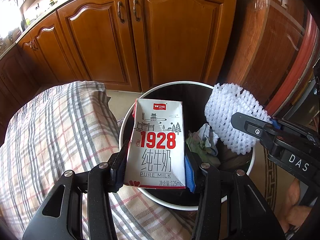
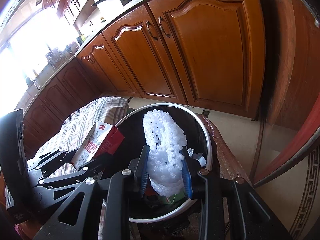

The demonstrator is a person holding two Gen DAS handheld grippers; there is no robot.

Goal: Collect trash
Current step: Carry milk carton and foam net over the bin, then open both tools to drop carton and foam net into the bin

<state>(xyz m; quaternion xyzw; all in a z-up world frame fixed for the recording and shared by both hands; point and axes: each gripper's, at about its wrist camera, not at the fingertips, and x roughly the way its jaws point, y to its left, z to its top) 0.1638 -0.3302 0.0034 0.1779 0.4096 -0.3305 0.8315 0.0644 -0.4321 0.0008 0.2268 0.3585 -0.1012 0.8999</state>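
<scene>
My left gripper (image 1: 157, 161) is shut on a white milk carton (image 1: 159, 146) printed "1928 PURE MILK", held upright over the near rim of a round black trash bin (image 1: 180, 85) with a white rim. My right gripper (image 2: 165, 163) is shut on a white foam fruit net (image 2: 166, 140), held above the bin's opening. In the left wrist view the foam net (image 1: 232, 120) hangs at the bin's right side from the right gripper's fingers (image 1: 252, 127). In the right wrist view the carton (image 2: 96, 146) shows at the bin's (image 2: 207, 140) left. Crumpled paper (image 1: 202, 141) lies inside the bin.
A plaid cloth (image 1: 60, 136) covers a surface left of the bin. Wooden kitchen cabinets (image 1: 140, 40) stand behind it across a strip of pale floor. A red-edged round table (image 1: 306, 64) curves along the right. A patterned floor border (image 2: 308, 190) lies at the lower right.
</scene>
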